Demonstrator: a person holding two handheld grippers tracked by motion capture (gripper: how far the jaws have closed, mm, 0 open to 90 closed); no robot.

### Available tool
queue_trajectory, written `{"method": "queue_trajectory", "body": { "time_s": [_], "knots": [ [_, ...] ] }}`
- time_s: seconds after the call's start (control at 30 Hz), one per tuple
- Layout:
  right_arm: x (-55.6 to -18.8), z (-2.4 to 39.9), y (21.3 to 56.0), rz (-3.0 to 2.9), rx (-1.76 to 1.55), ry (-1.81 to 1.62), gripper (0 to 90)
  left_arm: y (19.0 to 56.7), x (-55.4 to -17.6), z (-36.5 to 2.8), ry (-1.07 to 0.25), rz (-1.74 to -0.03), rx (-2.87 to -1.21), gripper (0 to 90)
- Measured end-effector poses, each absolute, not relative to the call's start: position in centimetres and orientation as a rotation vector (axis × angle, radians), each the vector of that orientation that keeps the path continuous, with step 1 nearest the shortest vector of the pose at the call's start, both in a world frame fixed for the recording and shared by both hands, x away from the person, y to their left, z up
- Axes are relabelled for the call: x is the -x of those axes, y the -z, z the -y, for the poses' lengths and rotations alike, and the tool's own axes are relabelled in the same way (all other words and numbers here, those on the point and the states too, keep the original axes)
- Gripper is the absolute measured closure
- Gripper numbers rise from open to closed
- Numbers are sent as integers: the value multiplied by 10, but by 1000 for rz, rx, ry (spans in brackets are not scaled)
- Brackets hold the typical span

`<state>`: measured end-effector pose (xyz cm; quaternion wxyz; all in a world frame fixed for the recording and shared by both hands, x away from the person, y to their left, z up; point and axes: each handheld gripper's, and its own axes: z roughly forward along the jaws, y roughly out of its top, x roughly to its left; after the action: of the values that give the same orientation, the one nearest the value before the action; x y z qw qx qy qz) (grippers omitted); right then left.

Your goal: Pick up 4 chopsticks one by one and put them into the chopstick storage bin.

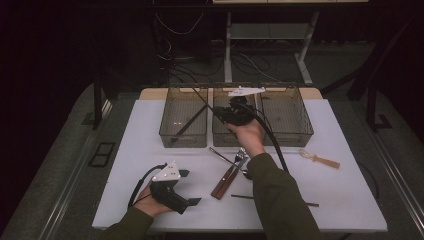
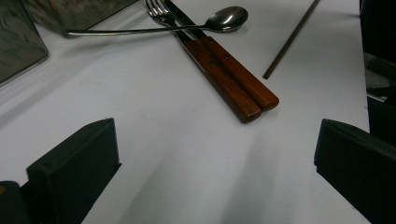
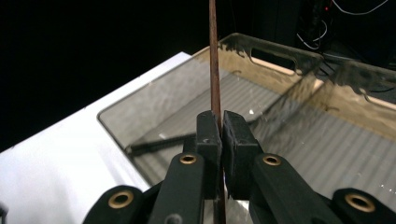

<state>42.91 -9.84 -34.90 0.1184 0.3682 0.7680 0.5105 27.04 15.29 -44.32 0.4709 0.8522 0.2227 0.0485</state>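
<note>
Right claw [image 3: 220, 135] is clamping a chopstick [image 3: 214, 56] and carrying it over the left bin [image 1: 184, 116], where another stick [image 1: 192, 120] is already lying; left claw [image 1: 186, 187] is idling with jaws wide apart, low over the surface [image 1: 150, 150]. Sorting step looks mid-way: next move calls for lowering the chopstick inside the bin walls before letting go. One more stick [image 2: 292, 38], fork [image 2: 161, 11] and spoon [image 2: 224, 18] are waiting on the surface.

Bare desk [image 1: 150, 145] lies ahead of the left gripper [image 1: 192, 187]; fork and knife [image 1: 227, 177] with a spoon [image 1: 225, 156] crowd the middle. Three bins [image 1: 184, 117] wall off the far edge, right side open beside the wooden utensil [image 1: 320, 160].
</note>
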Motion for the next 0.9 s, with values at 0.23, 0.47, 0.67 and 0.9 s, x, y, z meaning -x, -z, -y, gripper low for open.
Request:
{"method": "queue_trajectory", "body": {
  "time_s": [0.23, 0.47, 0.67, 0.9],
  "knots": [
    [-446, 64, 350, -2239, -1091, -1514, 859, 444, -271, -152, -124, -544, -2097, 0],
    [-461, 29, 355, -2255, -1096, -1467, 859, 444, -271, -152, -120, -544, -2093, 0],
    [-470, 10, 358, -2243, -1138, -1456, 859, 445, -271, -152, -123, -543, -2088, 0],
    [-477, -5, 371, -2254, -1193, -1410, 859, 444, -272, -153, -119, -536, -2094, 0]
  ]
}}
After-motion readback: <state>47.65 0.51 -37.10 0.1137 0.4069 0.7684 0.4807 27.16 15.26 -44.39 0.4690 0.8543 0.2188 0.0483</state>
